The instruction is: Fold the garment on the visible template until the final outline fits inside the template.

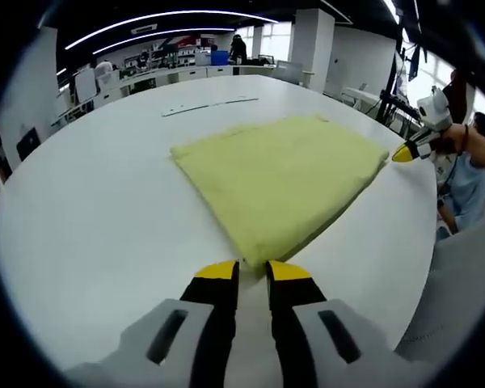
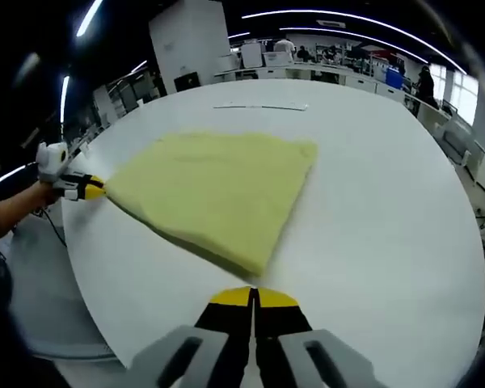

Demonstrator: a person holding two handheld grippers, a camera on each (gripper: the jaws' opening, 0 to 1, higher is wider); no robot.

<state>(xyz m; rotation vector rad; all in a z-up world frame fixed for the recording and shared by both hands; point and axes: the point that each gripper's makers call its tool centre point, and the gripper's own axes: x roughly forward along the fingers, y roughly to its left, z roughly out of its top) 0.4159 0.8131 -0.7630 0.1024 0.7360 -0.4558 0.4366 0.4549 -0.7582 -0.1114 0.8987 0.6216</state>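
Observation:
A pale yellow garment point(image 1: 279, 174) lies folded flat in a roughly four-sided shape on the white table point(image 1: 89, 218). In the left gripper view my left gripper point(image 1: 252, 271) stands just short of the garment's near corner, its yellow-tipped jaws a narrow gap apart with nothing between them. My right gripper point(image 1: 404, 152) comes in from the right, tip at the garment's right corner. In the right gripper view the garment point(image 2: 214, 190) lies ahead of my right gripper point(image 2: 252, 297), whose jaws are shut just short of the near corner. The left gripper point(image 2: 87, 187) touches the left corner.
A thin pale strip point(image 1: 210, 105) lies on the table beyond the garment, also seen as the strip point(image 2: 260, 106). A person's hand point(image 2: 20, 206) holds the left gripper past the table's edge point(image 2: 81, 267). Desks and pillars stand in the background.

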